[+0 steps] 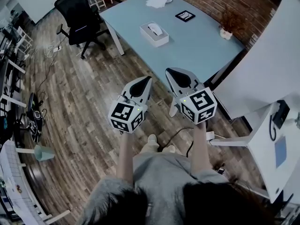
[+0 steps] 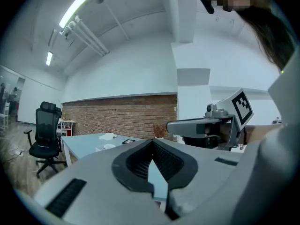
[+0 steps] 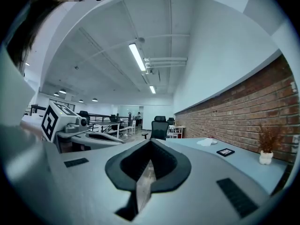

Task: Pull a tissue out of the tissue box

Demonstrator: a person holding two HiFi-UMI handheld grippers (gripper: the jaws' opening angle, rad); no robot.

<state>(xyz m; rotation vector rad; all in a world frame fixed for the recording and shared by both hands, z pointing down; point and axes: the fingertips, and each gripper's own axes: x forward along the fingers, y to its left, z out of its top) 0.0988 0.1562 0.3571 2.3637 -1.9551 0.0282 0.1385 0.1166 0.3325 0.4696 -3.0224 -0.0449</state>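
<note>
The white tissue box (image 1: 153, 33) stands on the pale blue table (image 1: 197, 46), with a tissue sticking out of its top. In the left gripper view the tissue box (image 2: 104, 147) is small and far off, just above the gripper's body. My left gripper (image 1: 146, 80) and right gripper (image 1: 171, 72) hang side by side over the wooden floor, short of the table's near edge and pointing toward it. Both are shut with nothing between the jaws. The left gripper (image 2: 152, 142) sees the right one beside it. The right gripper (image 3: 150, 142) does not show the box.
A crumpled white tissue (image 1: 158, 1), a black card (image 1: 185, 16) and a small potted plant (image 1: 228, 25) sit on the table's far side. A black office chair (image 1: 77, 11) stands left of the table. A white desk (image 1: 276, 144) is at the right, and cables lie on the floor.
</note>
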